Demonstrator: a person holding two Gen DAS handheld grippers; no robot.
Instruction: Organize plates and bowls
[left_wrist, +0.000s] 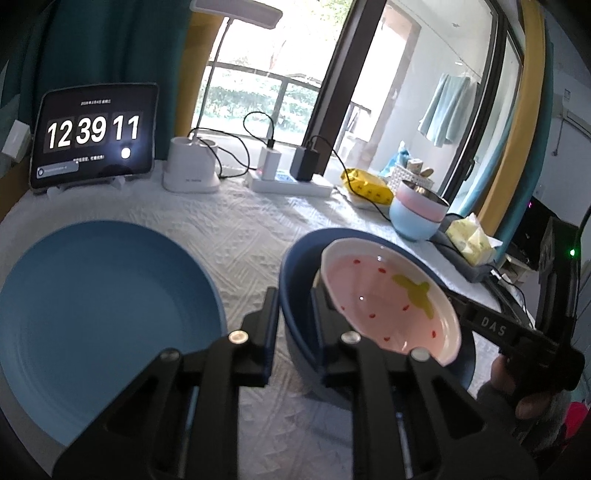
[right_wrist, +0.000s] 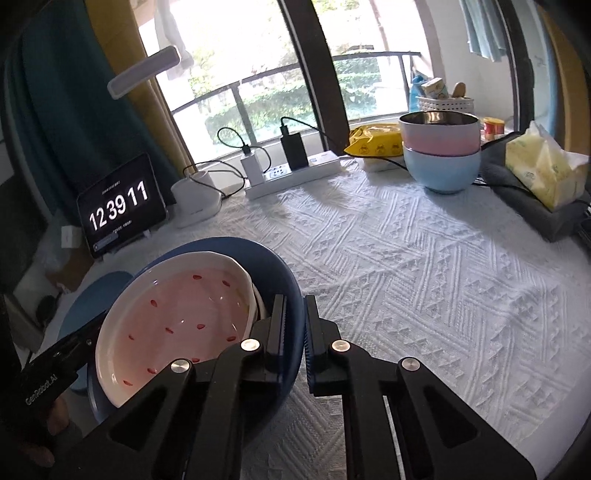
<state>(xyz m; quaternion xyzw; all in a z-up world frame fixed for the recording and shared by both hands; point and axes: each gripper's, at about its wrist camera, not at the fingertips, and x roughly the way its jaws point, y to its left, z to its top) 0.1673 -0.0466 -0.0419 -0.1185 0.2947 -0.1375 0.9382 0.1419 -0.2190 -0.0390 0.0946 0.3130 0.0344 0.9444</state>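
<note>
A dark blue bowl (left_wrist: 301, 273) stands on the white tablecloth, and a pink strawberry-patterned dish (left_wrist: 388, 295) lies tilted inside it. My left gripper (left_wrist: 294, 297) is shut on the bowl's near-left rim, one finger inside and one outside. In the right wrist view, my right gripper (right_wrist: 295, 308) is shut on the opposite rim of the same dark blue bowl (right_wrist: 269, 266), beside the pink dish (right_wrist: 184, 306). A large blue plate (left_wrist: 103, 314) lies flat to the left of the bowl. At the back right, a pink bowl sits nested in a light blue bowl (right_wrist: 441, 170).
A tablet clock (left_wrist: 92, 136), a white lamp base (left_wrist: 192, 170) and a power strip with chargers (left_wrist: 291, 181) line the window side. A yellow packet (right_wrist: 376, 142), a tissue pack (right_wrist: 543, 173) on a grey cloth and loose cables lie at the right.
</note>
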